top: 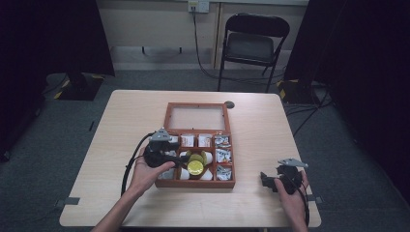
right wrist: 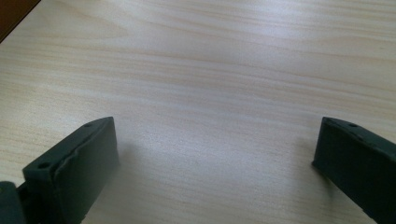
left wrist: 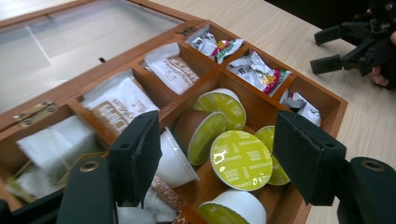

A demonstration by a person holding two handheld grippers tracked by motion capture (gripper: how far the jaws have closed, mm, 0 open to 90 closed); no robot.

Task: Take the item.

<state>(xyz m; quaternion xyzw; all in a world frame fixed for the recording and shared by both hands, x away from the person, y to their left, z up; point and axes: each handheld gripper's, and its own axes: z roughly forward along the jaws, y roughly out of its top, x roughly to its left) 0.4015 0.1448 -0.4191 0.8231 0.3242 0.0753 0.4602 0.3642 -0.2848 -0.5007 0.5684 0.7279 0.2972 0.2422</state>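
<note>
The left gripper (top: 180, 159) is seen in the high view at the left side of the box (top: 167, 118), tips over the capsule compartment. Its jaws are apart with nothing clamped; no pad is pressed on anything. In the left gripper view the green-lidded capsule (left wrist: 241, 160) is seen between and just beyond the jaws, lying tilted among other capsules (left wrist: 223, 106); a white cup (left wrist: 173, 161) is just beside the left jaw, contact not clear. Sachets (left wrist: 122, 106) are seen beyond the left jaw, and snack packets (left wrist: 256, 70) farther off toward the right jaw. These details are not readable in the high view, where the capsules are merged into a yellow blob.

The right gripper (top: 267, 181) is seen low on the table (top: 261, 125), well apart from the box, jaws wide apart and empty. In the right gripper view bare wood is shown between the jaws, with a box corner at the upper left edge. The right gripper is also caught far off in the left gripper view (left wrist: 334, 49).

The open glass lid (left wrist: 70, 42) is cut off by the frame in the left gripper view. Packet print is too small to read. The nearest capsule is cut off by the bottom edge.
</note>
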